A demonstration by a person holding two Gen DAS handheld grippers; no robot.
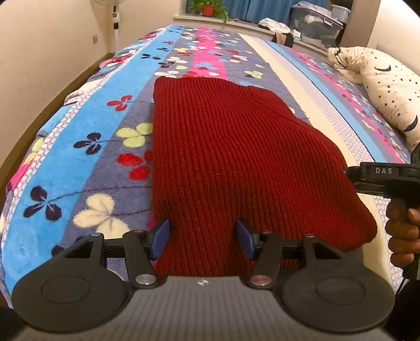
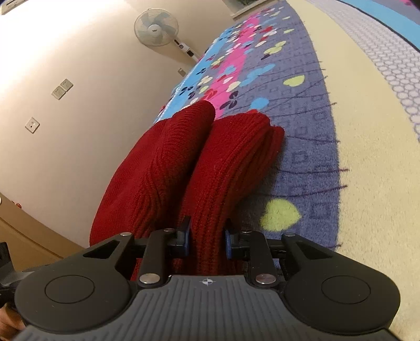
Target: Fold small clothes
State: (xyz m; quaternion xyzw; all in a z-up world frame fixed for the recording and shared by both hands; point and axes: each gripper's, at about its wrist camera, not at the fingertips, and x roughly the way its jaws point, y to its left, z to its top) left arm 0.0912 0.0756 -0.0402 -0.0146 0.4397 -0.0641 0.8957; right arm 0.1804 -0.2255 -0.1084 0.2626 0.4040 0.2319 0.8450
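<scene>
A dark red ribbed knit sweater (image 1: 236,157) lies folded on the flowered blanket (image 1: 105,147). My left gripper (image 1: 203,240) has its blue pads on either side of the sweater's near edge, with knit filling the gap. The right gripper (image 1: 378,181) shows at the right of the left wrist view, at the sweater's right edge. In the right wrist view my right gripper (image 2: 207,240) is shut on a thick folded edge of the sweater (image 2: 210,162), which rises in two rolled layers above the blanket (image 2: 309,147).
A star-print pillow (image 1: 388,94) lies at the bed's far right. A standing fan (image 2: 157,27) stands by the wall beyond the bed. The windowsill at the back holds a potted plant (image 1: 208,9) and storage boxes (image 1: 317,23).
</scene>
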